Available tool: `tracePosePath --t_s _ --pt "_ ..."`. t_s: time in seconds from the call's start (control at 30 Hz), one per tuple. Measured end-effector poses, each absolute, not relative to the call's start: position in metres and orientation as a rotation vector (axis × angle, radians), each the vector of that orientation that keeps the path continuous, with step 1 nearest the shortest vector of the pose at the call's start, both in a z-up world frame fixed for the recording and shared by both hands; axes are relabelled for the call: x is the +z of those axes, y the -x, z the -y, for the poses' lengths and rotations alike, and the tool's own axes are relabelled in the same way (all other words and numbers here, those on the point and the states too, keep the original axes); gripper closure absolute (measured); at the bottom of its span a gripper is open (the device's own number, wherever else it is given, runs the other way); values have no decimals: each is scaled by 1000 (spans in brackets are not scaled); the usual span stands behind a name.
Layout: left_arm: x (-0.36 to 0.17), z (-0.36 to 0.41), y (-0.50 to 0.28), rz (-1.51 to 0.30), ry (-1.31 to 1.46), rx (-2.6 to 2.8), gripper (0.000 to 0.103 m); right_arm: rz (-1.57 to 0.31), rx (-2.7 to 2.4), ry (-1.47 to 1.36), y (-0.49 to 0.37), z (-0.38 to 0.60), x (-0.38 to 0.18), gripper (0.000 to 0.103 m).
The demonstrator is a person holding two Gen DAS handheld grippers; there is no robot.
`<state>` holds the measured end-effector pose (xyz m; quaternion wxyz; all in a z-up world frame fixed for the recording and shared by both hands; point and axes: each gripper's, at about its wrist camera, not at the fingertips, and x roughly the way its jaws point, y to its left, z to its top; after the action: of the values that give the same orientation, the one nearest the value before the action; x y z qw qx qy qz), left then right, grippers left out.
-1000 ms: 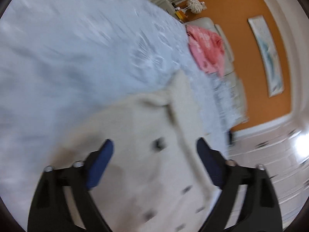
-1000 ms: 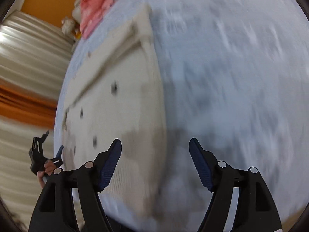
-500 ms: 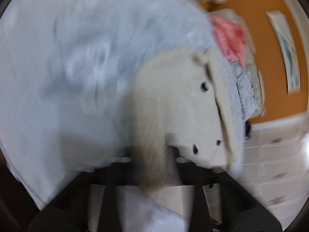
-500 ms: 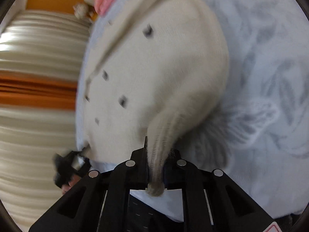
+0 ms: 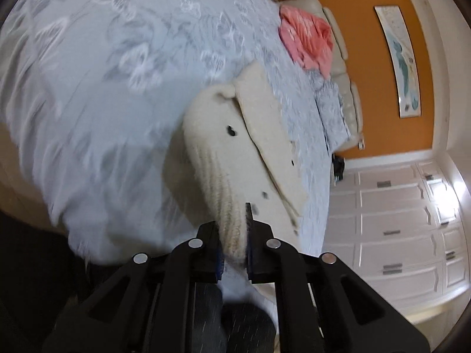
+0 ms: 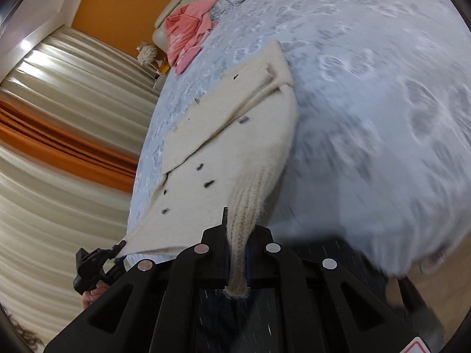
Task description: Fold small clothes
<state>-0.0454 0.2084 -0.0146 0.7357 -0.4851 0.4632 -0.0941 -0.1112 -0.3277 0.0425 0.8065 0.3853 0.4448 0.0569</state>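
Both tongs, left (image 5: 234,244) and right (image 6: 237,253), clamp the cream knitted cardigan's (image 6: 235,147) ribbed hem; uneven lifting could skew the fold.

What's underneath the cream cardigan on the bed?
The blue butterfly-print bedspread lies under the cream cardigan. Whatever is directly beneath its spread body is covered, so it cannot be seen.

A home bedroom: patterned bedspread (image 5: 117,73), padded headboard (image 5: 344,58), curtains (image 6: 59,117).
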Motion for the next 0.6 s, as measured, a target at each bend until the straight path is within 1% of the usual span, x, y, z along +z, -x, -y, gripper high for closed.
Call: tracePosePath --t_s 0.07,0.17,0.27,0.37,0.47,0.53,0.6 --pt "-17 -205 73 -1052 1072 -221 94 -974 127 -822 135 321 41 96" --pt "-13 -201 100 -1055 1068 -225 95 -977 138 -826 166 324 47 96" --pt "7 -202 128 -1023 1045 -254 95 -957 145 -835 204 335 64 96" --pt "33 -205 143 -964 1019 -289 95 -892 176 -870 217 341 90 96" --pt "65 -209 127 -885 1028 -328 95 -799 208 -884 209 353 118 96" --pt "77 -207 102 -845 1014 -358 95 -724 248 -906 187 368 132 96" --pt "86 -200 61 -801 975 -363 95 -660 273 -930 145 383 137 96"
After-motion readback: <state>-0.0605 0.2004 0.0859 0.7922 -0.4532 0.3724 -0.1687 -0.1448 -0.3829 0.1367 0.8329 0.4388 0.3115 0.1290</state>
